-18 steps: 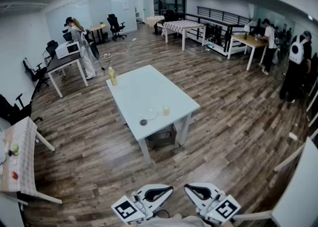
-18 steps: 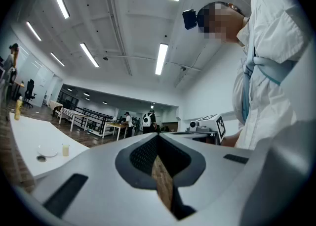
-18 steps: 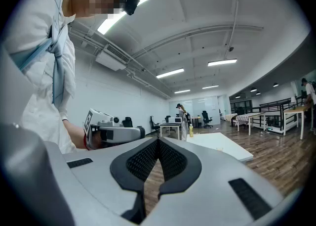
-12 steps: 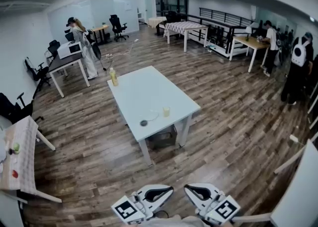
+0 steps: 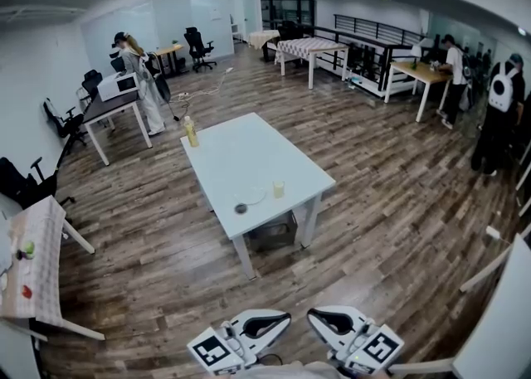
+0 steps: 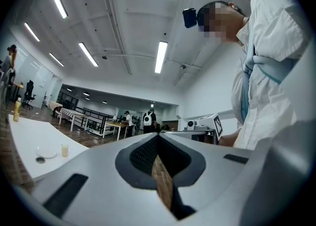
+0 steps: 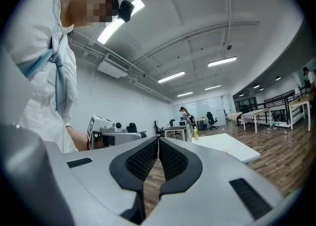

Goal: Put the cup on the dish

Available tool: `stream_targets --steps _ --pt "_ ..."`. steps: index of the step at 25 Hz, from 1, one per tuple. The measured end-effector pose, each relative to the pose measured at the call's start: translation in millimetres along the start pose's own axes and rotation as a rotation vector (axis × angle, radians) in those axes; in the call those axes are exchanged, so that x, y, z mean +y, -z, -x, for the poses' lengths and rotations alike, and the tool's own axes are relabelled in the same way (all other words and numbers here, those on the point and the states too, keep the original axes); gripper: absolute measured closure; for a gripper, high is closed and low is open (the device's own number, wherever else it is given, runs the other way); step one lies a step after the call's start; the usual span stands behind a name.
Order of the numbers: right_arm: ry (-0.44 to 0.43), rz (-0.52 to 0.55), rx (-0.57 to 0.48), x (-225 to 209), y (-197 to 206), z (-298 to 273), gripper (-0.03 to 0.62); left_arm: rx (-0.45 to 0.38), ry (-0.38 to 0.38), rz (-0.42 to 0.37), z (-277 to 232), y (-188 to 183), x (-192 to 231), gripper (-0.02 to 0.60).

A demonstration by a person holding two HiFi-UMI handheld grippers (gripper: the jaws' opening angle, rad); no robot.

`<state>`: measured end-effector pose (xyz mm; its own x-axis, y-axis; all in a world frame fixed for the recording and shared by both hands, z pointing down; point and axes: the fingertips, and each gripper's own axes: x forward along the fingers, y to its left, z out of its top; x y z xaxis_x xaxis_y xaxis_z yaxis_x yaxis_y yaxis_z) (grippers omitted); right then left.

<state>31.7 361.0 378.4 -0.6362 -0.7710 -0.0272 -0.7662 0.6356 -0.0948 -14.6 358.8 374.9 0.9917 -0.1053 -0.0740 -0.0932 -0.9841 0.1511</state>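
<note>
At the bottom edge of the head view, both grippers hang low over the wood floor [image 5: 390, 203], side by side and well apart from the white table [image 5: 241, 153] out in the middle of the room. The left gripper [image 5: 285, 317] has its jaws pressed together at the tips, nothing between them, only floor showing through the gap behind. Same story for the right gripper [image 5: 312, 314]: jaws closed tip to tip and empty. Over on the table, the cup [image 5: 278, 190] stands upright near the close right corner, pale yellow, just right of the dish [image 5: 252, 196] and not on it. The dish lies flat and bare. A small dark round thing [image 5: 241, 208] sits just left of the dish, toward the near edge. At the far left corner stands a yellow bottle [image 5: 190, 131]. Under the table, there's a grey box [image 5: 270, 230] on the floor. A person [image 5: 141, 79] stands by a desk at the far left, more people [image 5: 498, 108] stand on the right, and a small table [image 5: 37, 245] with fruit shows at the left edge
</note>
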Motion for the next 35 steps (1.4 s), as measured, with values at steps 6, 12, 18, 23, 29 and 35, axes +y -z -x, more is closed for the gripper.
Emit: stream_targets --steps 6,12,18,23,29,35 --pt "-0.031 -0.009 0.038 8 12 -2 0.561 0.012 -0.002 -0.010 0 4 0 0.581" --pt "-0.066 -0.015 0.039 6 15 -11 0.560 0.013 -0.038 0.005 7 8 6 0.581" --pt "-0.073 -0.021 0.051 -12 20 -39 0.560 -0.002 -0.058 0.012 10 5 41 0.581" --pt "-0.046 -0.017 0.036 -42 14 -75 0.560 -0.018 -0.042 0.002 8 -4 92 0.581" --pt "-0.019 -0.025 0.021 -80 4 -132 0.560 -0.029 -0.011 -0.014 8 -23 159 0.581" --pt "0.013 -0.007 0.022 -111 -1 -191 0.560 -0.018 0.017 -0.010 19 -35 220 0.581"
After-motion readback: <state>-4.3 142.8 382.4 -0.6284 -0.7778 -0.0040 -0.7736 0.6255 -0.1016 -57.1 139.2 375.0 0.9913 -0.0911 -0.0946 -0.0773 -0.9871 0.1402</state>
